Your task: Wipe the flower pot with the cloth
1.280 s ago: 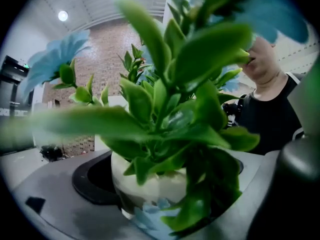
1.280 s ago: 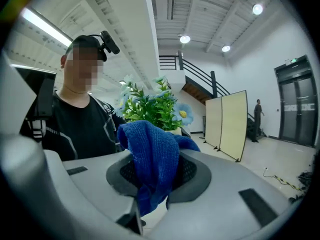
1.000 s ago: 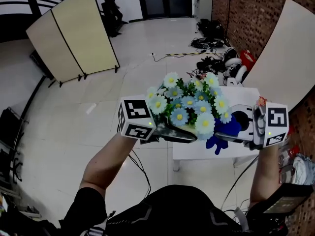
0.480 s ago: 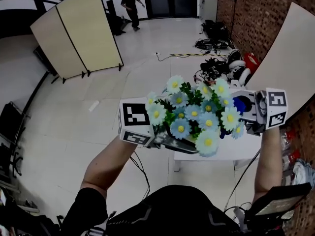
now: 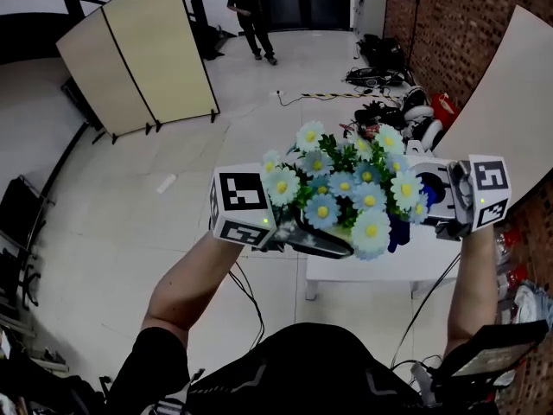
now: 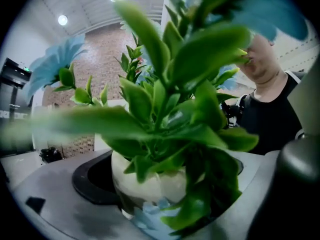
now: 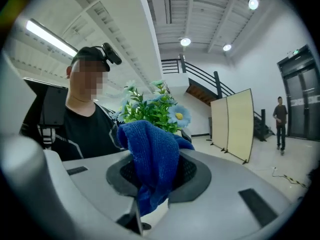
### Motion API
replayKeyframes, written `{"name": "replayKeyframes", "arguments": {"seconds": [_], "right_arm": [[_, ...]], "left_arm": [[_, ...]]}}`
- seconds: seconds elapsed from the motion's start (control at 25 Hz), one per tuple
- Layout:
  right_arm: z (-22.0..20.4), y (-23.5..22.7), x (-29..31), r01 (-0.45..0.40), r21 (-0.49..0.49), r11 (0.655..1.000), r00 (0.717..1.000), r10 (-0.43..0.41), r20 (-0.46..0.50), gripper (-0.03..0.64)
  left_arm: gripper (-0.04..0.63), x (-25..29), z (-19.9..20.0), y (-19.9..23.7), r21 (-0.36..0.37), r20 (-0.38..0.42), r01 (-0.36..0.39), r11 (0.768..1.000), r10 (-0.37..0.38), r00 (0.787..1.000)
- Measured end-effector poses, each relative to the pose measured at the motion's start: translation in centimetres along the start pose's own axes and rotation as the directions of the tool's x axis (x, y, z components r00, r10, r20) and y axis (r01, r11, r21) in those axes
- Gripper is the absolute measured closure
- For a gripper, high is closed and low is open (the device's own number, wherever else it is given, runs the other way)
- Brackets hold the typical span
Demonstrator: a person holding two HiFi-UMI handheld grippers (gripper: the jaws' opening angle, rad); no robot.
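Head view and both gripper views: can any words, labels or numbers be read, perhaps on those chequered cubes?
No readable text in any view.
The marker cubes, left and right, show only black-and-white square patterns, no letters or numbers.

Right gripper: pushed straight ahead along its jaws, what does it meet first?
Likely the potted flowers, directly beyond the blue cloth clamped in the right gripper. The gap between them is hard to judge.

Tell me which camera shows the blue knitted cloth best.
The right gripper view: the blue knitted cloth hangs large between the jaws. The head view shows only a small scrap; the left gripper view, none.
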State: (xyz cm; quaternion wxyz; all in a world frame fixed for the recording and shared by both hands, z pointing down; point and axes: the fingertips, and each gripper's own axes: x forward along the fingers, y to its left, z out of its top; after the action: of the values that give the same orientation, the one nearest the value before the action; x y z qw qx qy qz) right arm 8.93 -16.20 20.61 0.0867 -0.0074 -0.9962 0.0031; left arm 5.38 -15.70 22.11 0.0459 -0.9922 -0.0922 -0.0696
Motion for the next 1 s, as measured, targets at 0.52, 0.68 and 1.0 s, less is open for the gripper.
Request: {"name": "replayKeyframes", "arguments": {"seconds": [0.52, 0.68, 1.0], "right_arm": [[-0.1, 5.7, 5.2, 0.246, -0.098, 0.964, 0.966, -0.252, -0.058, 0.522], [-0.2, 5.6, 5.6, 0.266, -0.082, 0.961, 0.962, -0.270, -0.039, 0.522], [0.1, 4.7, 0.4, 0.324, -0.032, 0.946, 0.944, -0.321, 0.075, 0.522]], "left_arm": [[0.048, 0.2, -2.4, 1.8, -0.048, -0.059, -0.126, 0.991, 0.123, 0.991], [0.048, 0.8, -2.7, 2.3, -0.087, -0.052, -0.147, 0.985, 0.143, 0.988], [0.048, 0.2, -2.3, 1.5, -0.084, -0.029, -0.124, 0.989, 0.122, 0.992]]}}
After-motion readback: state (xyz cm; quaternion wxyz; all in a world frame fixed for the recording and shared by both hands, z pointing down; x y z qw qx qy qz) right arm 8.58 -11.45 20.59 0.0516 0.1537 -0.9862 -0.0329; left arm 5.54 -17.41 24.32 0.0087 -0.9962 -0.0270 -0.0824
